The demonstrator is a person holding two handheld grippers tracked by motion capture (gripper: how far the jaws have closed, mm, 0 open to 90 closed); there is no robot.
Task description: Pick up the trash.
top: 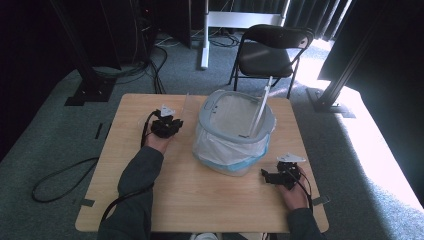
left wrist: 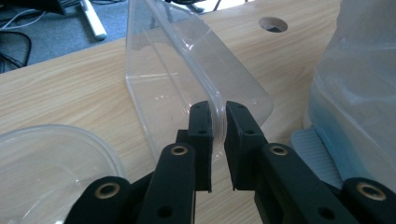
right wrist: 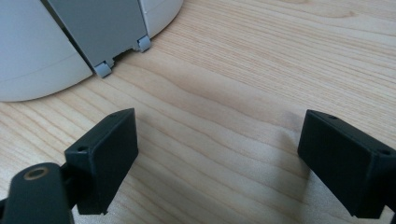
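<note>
Step in hand: pick-up of the clear plastic container [left wrist: 187, 74] at the far left part of the table [top: 210, 200], just beside the lined bin [top: 235, 132]. Left gripper [left wrist: 218, 116] closed on the container's rim, pads either side of the thin wall; grip looks seated, though transparency makes the exact contact hard to judge. Right gripper [right wrist: 217, 144] wide open, holding nothing, low over bare wood near the bin's base.

Container tipped on its side, open mouth turned toward the camera and somewhat to its left, long axis running away from the jaws toward the table's far edge. A second clear round tub [left wrist: 51, 163] just beside the left gripper.

Next move, by judgement: lift clear of the table, swing over the bin's open top. Calls for a firm pinch; thin slick wall likely to twist or slip.
</note>
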